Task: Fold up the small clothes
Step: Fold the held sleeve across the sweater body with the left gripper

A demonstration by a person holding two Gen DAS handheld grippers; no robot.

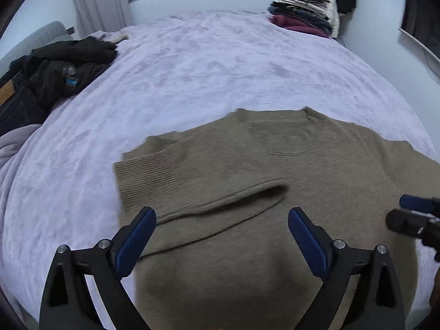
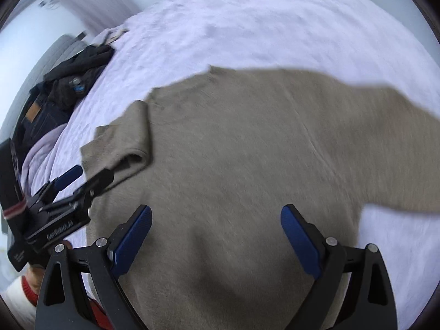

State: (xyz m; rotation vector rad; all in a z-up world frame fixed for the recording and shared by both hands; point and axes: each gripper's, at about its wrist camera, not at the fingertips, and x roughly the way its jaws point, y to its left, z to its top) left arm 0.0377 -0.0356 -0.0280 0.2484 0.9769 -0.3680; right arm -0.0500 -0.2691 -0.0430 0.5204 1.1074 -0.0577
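— Where was the soft tan knitted sweater (image 1: 275,178)?
— It lay flat on the pale purple fuzzy blanket (image 1: 206,63), low in the frame.
— And the grippers?
— The left gripper (image 1: 222,217) and right gripper (image 2: 216,214) both gaped wide above it, holding nothing.

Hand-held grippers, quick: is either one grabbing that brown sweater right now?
Left hand-held gripper: open, holding nothing, above the sweater.
Right hand-held gripper: open, holding nothing, also above the sweater.
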